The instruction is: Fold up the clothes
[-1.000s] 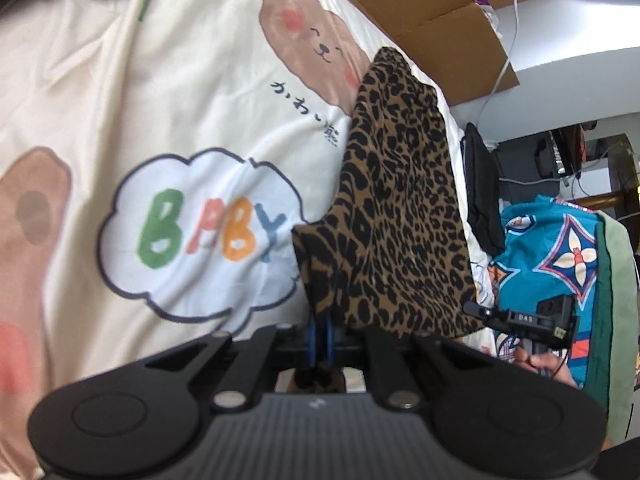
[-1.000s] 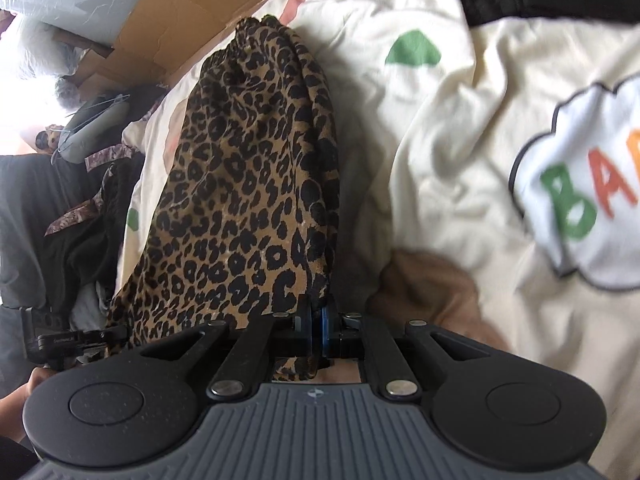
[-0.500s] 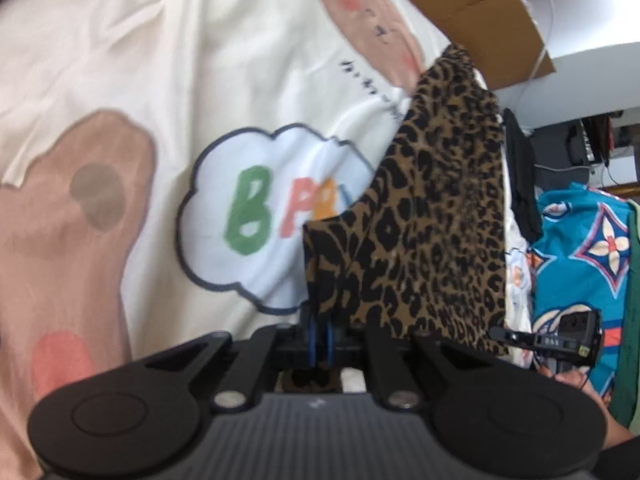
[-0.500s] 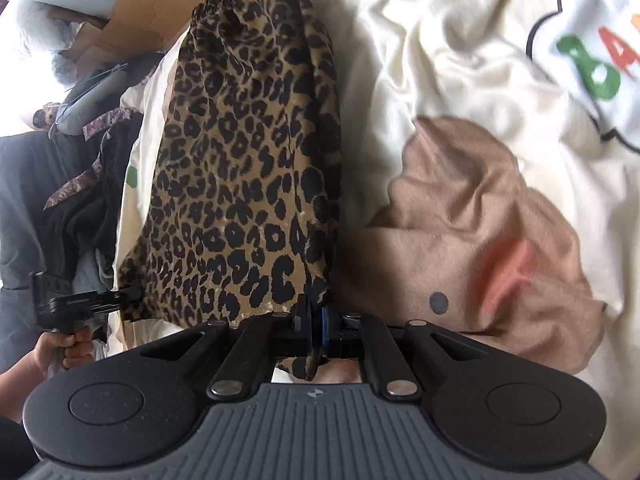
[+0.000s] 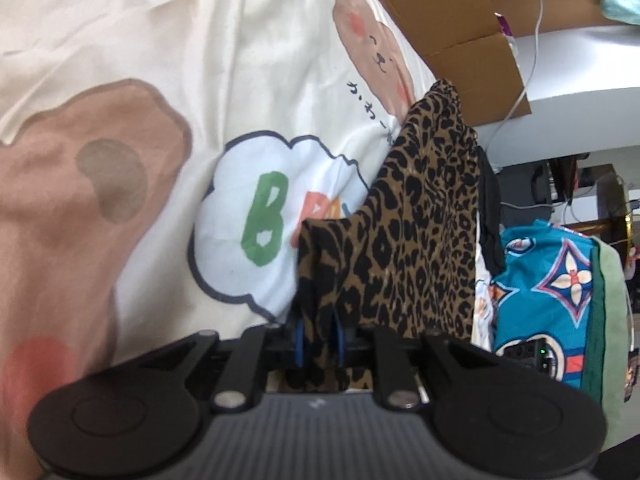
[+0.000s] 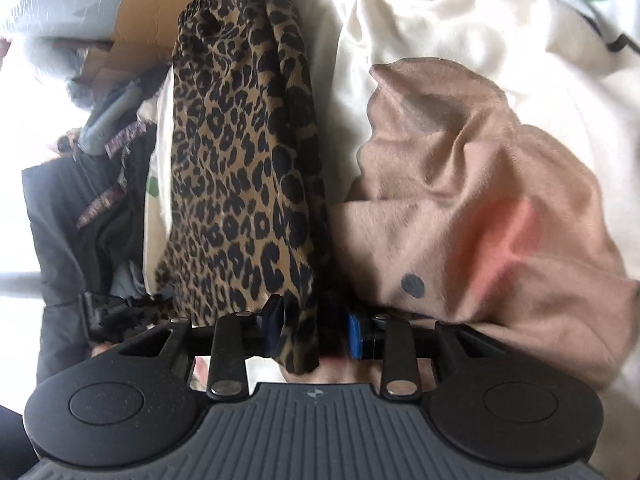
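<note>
A leopard-print garment lies folded lengthwise along the edge of a cream bedsheet printed with bears and a "BABY" cloud. One near corner of it runs between the blue pads of my left gripper, whose jaws are opening with a narrow gap. In the right wrist view the same garment stretches away from me. Its other near corner hangs loose between the pads of my right gripper, whose jaws are opening wide; the cloth only brushes the left pad.
A cardboard box stands beyond the garment's far end. A blue patterned cloth and dark clothes lie past the bed's edge. The wrinkled sheet spreads on the garment's other side.
Both grippers have sunk toward the bed with the garment's near edge. Both pairs of jaws, shut on the cloth before, have parted; the right pair more than the left.
</note>
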Demonstrator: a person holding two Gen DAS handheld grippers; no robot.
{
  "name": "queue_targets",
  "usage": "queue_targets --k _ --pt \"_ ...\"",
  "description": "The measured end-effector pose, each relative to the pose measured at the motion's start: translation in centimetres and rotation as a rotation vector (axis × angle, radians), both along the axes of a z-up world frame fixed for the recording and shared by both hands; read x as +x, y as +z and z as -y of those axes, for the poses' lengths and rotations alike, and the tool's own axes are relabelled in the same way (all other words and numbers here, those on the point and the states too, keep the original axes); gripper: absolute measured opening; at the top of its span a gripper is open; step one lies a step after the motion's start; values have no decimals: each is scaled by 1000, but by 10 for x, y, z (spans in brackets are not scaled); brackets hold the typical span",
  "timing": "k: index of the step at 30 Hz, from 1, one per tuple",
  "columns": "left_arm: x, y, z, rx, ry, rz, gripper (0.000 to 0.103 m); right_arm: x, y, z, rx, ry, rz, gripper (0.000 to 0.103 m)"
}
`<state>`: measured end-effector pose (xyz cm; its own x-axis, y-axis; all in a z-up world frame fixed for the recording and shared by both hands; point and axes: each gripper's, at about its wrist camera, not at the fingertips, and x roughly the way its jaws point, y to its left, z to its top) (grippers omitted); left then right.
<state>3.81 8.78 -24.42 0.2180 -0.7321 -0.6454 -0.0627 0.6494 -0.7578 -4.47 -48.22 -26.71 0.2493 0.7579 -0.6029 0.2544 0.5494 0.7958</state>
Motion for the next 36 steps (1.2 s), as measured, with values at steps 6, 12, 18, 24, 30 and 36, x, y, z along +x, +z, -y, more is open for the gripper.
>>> queue_targets --k 6,12,18,24,30,36 --pt "0 -3 -3 -50 -3 6 22 1 -6 -5 90 -39 11 27" --pt "-1 -6 -3 -66 -17 14 22 0 -3 -13 137 -24 31 20" --pt "1 -7 0 -62 -31 25 18 4 -11 -8 112 -51 15 19" --pt "-7 1 0 -81 -43 28 7 -3 3 -6 101 -10 74 4" --pt "-24 20 2 -115 -57 22 7 -8 20 -2 102 30 112 4" --pt "-37 42 -1 -155 -57 6 7 -23 36 4 144 57 113 4"
